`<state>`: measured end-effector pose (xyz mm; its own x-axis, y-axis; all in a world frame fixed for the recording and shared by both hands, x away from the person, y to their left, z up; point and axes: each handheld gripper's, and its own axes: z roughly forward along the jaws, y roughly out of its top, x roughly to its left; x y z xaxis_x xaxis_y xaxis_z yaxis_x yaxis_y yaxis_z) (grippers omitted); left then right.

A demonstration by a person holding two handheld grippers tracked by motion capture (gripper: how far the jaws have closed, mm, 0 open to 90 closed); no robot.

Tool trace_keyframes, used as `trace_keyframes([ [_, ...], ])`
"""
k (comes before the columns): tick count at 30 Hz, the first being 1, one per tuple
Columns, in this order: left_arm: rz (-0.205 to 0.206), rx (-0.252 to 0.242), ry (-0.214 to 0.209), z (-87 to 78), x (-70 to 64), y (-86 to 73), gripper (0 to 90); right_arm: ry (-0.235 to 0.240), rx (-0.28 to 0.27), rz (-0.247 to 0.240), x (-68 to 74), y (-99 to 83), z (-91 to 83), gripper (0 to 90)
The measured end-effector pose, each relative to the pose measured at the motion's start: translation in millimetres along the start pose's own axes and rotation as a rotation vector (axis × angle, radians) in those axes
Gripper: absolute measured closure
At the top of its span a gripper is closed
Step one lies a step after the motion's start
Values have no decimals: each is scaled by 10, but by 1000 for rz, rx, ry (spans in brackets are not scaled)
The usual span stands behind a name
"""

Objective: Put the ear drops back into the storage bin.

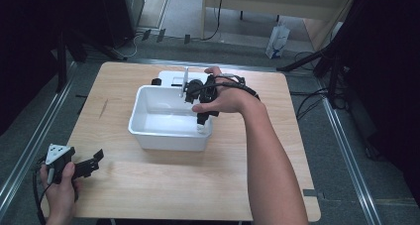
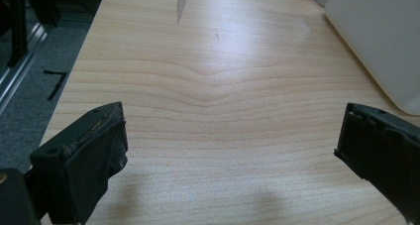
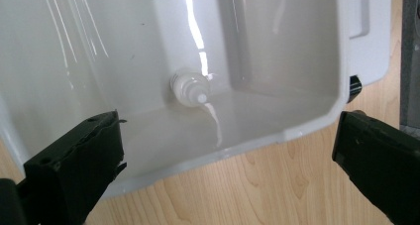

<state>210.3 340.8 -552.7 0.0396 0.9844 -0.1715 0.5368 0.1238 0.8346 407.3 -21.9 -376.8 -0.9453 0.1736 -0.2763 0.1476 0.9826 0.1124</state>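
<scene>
A white plastic basin [image 1: 148, 131] stands in the middle of the wooden table [image 1: 198, 185]. The right gripper view looks down into the basin [image 3: 277, 46], where a small white drain plug [image 3: 190, 89] sits on the bottom. My right gripper [image 1: 200, 122] hangs over the basin's right rim with its jaws pointing down. In its own view the right gripper [image 3: 228, 145] is open and holds nothing. My left gripper [image 1: 96, 160] rests low at the table's front left corner. That left gripper [image 2: 230, 145] is also open, over bare wood.
Behind the basin a white base [image 1: 171, 78] carries a thin upright faucet [image 1: 186, 81] and a black knob [image 1: 156, 81]. The basin's outer wall [image 2: 376, 36] lies right of the left gripper. Cables and stand legs surround the table on the floor.
</scene>
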Motion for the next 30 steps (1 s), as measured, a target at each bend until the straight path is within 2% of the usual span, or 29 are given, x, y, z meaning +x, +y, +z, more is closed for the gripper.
trace_keyframes([
  [16, 8, 2, 0, 0, -1, 2, 1, -16, -4, 32, -26, -313, -161, 0],
  [30, 8, 0, 2, 1, -5, 1, 1, -2, 14, 74, -12, -619, -83, 0],
])
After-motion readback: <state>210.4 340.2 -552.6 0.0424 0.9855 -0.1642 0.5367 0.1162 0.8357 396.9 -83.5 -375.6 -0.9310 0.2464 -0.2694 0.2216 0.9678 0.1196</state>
